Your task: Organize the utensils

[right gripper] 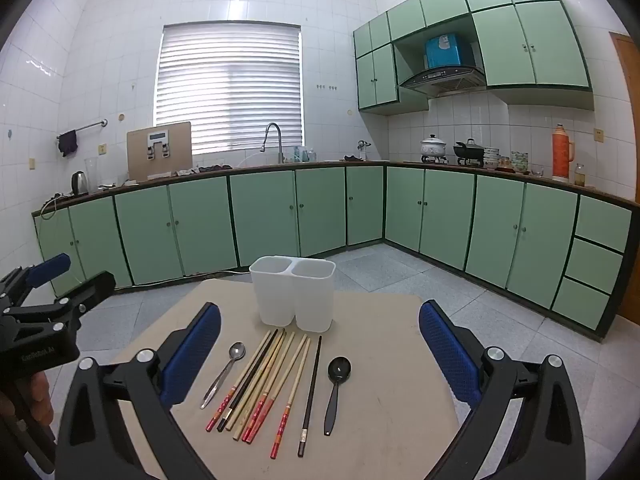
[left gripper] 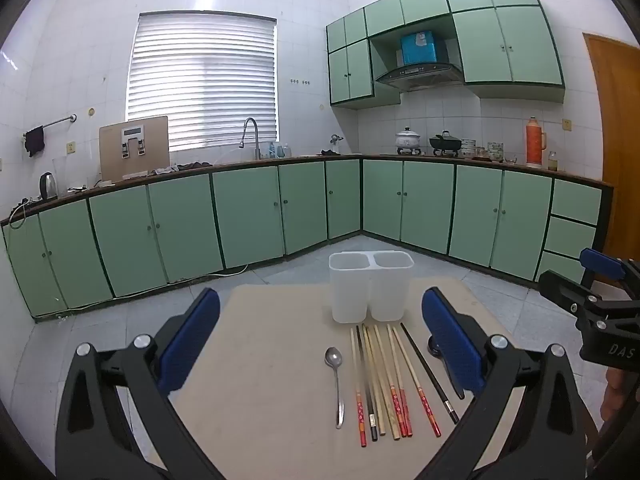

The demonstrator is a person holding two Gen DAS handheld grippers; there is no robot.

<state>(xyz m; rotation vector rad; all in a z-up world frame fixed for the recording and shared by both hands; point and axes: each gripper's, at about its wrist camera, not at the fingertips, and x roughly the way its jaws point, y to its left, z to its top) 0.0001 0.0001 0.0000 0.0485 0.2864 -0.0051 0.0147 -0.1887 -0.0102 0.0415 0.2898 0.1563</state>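
Both grippers wide apart and holding nothing, left gripper (left gripper: 320, 344), right gripper (right gripper: 320, 350), white two-cup holder (right gripper: 294, 294) on the tan table (right gripper: 380, 420), chopsticks (right gripper: 264, 384), metal spoon (right gripper: 224, 372) and black spoon (right gripper: 336, 388) just in front of holder

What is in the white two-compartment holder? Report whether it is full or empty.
Seemingly empty. The white holder stands upright on the table; nothing sticks out above its rim, and the chopsticks and both spoons lie before it. The compartment bottoms are hidden.
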